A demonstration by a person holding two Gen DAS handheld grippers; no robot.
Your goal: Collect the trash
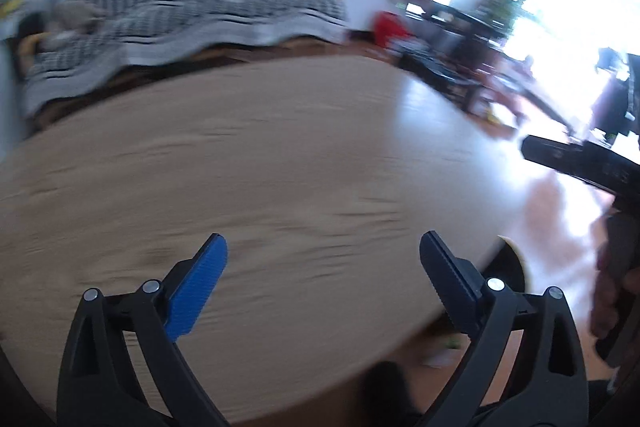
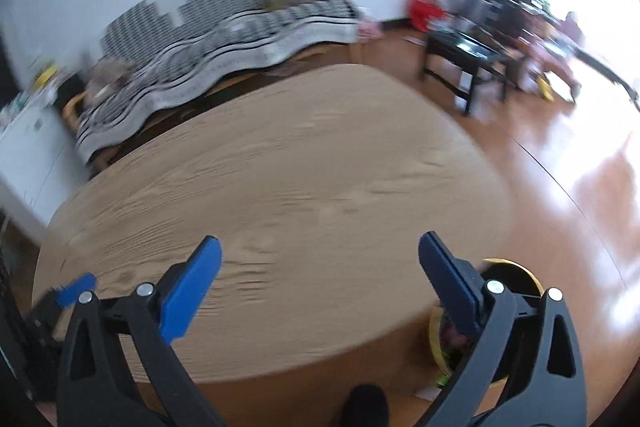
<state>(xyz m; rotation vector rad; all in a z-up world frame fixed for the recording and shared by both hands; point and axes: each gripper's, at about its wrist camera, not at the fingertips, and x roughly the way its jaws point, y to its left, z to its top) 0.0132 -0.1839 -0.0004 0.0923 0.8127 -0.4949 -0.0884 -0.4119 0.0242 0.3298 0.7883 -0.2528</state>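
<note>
Trash bin [image 2: 516,277] on floor behind R fingers [image 2: 448,291], both grippers spread, empty

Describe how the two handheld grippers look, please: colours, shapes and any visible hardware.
Both the left gripper and the right gripper have black plastic arms with triangular cut-outs, silver round pivot bolts, and two ribbed blue finger pads. No cables or markings show.

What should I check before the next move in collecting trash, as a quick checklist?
1. Left gripper empty and open: ok.
2. Right gripper empty and open: ok.
3. Bin located, on the floor by the table's near right edge: ok.
4. Trash left on the table: none seen in either view, ok.
5. Scraps on the floor beside the bin: cannot tell, blurred.
</note>
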